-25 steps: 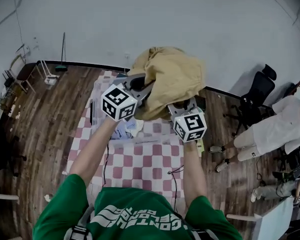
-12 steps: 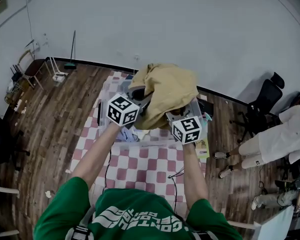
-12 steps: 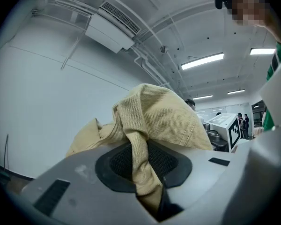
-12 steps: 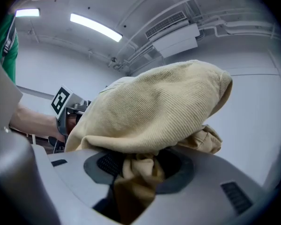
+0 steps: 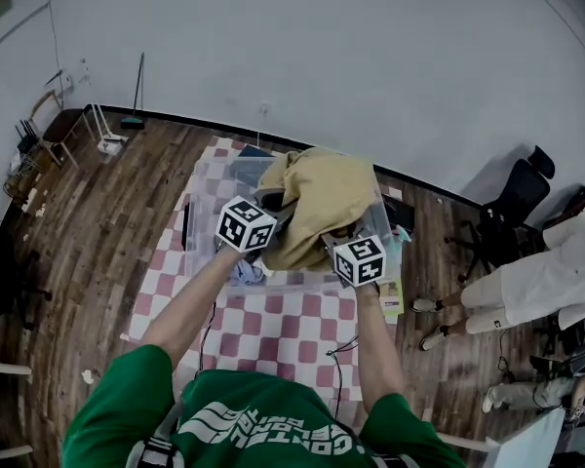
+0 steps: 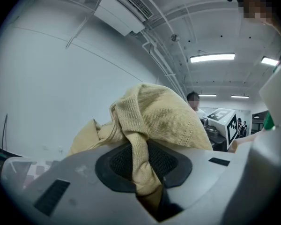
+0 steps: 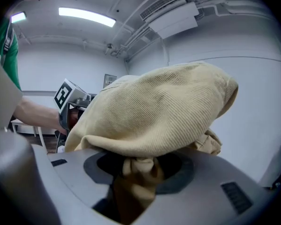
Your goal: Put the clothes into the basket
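A tan corduroy garment [image 5: 317,201] hangs bunched between both grippers, over the clear plastic basket [image 5: 236,174] on the checkered cloth. My left gripper [image 5: 273,203] is shut on a fold of the tan garment [image 6: 145,161] at its left side. My right gripper [image 5: 339,234] is shut on a thick wad of the same garment [image 7: 138,172] at its right side. In both gripper views the cloth drapes over the jaws and hides what lies below. A pale blue piece of clothing [image 5: 244,271] shows inside the basket near its front wall.
A red and white checkered cloth [image 5: 273,325] covers the surface under the basket. A cable [image 5: 343,344] runs across it. A person in white [image 5: 536,271] sits at the right beside a black office chair [image 5: 512,198]. A white wall stands behind.
Both grippers have come down together with the tan garment, which now sits lower, close over the basket. Neither grip has changed.
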`<state>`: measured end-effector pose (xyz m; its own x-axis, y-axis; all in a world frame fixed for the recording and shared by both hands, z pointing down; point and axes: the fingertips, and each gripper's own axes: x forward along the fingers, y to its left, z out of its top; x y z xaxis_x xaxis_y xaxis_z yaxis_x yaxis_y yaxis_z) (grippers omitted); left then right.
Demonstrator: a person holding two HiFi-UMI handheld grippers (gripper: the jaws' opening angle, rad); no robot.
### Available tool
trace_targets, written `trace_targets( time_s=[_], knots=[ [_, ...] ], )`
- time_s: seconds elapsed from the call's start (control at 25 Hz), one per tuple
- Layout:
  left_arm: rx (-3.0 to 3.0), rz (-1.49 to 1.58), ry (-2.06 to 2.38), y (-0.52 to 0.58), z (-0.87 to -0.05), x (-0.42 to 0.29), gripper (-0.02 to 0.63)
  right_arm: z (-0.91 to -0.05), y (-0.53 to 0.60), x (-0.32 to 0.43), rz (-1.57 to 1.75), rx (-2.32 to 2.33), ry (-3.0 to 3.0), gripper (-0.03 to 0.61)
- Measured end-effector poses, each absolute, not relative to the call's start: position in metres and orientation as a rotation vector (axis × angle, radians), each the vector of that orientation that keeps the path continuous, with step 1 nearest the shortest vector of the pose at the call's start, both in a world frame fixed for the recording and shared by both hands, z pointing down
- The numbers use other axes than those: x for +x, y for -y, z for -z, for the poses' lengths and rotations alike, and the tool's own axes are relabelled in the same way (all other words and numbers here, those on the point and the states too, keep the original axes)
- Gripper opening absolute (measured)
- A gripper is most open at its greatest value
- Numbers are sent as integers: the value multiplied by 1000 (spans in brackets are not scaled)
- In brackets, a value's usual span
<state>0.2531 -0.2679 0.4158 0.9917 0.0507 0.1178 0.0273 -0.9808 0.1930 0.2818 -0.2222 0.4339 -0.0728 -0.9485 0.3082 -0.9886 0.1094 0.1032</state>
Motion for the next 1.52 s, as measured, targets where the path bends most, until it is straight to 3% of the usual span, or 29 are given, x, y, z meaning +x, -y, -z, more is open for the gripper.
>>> trace_targets(
  time_s=[1.52],
  knots=[
    [2437,-966,-212,270,-735,331,52,-744,222,363,-1008,1188,1850,193]
  ],
)
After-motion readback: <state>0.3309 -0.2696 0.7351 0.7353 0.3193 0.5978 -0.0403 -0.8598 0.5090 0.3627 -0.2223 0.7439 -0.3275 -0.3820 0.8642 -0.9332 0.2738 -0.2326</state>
